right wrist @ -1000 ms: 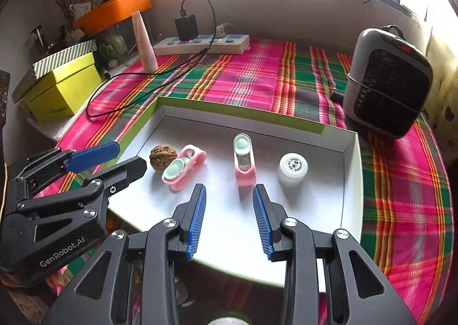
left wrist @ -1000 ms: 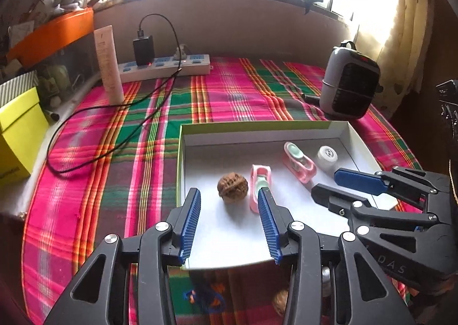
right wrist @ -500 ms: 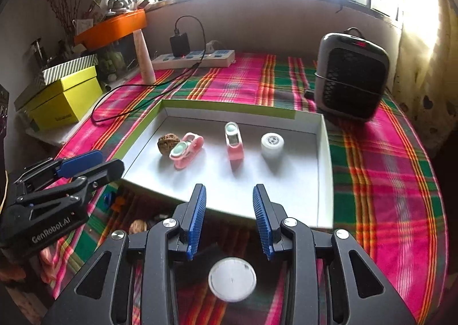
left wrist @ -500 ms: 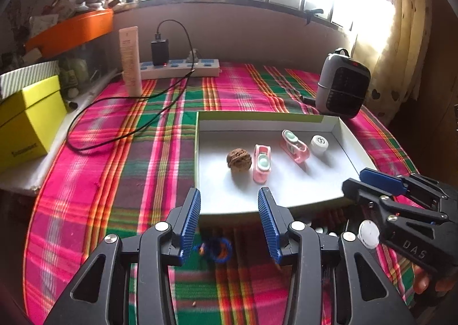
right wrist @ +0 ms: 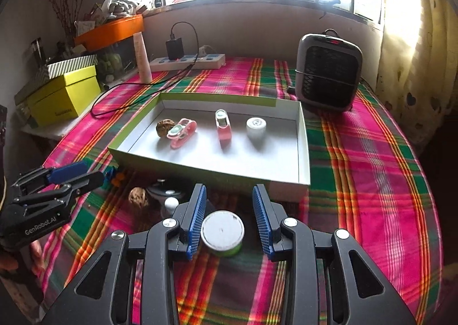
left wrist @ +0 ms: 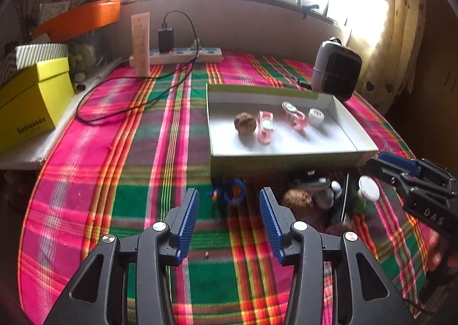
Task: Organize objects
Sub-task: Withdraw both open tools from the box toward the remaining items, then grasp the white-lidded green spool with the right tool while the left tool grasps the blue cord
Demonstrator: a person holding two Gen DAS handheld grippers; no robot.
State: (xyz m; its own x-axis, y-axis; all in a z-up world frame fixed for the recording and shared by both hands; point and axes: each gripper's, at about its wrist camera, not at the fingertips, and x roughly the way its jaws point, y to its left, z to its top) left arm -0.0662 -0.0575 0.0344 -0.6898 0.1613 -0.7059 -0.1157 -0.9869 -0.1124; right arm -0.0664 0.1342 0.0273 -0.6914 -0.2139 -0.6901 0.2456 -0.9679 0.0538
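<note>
White-lidded green jar (right wrist: 222,232) between right gripper (right wrist: 229,220) fingers.
Pads released, not touching it; left gripper (left wrist: 227,223) opening (empty), blue ring (left wrist: 234,195) just ahead.

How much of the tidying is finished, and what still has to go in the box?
Done: a walnut, two pink clips and a white cap lie in the box. In hand: nothing; the right gripper stands open around a white-lidded jar, and the left gripper is opening, empty. Left: that jar, another walnut, a blue ring and other bits beside the box.
</note>
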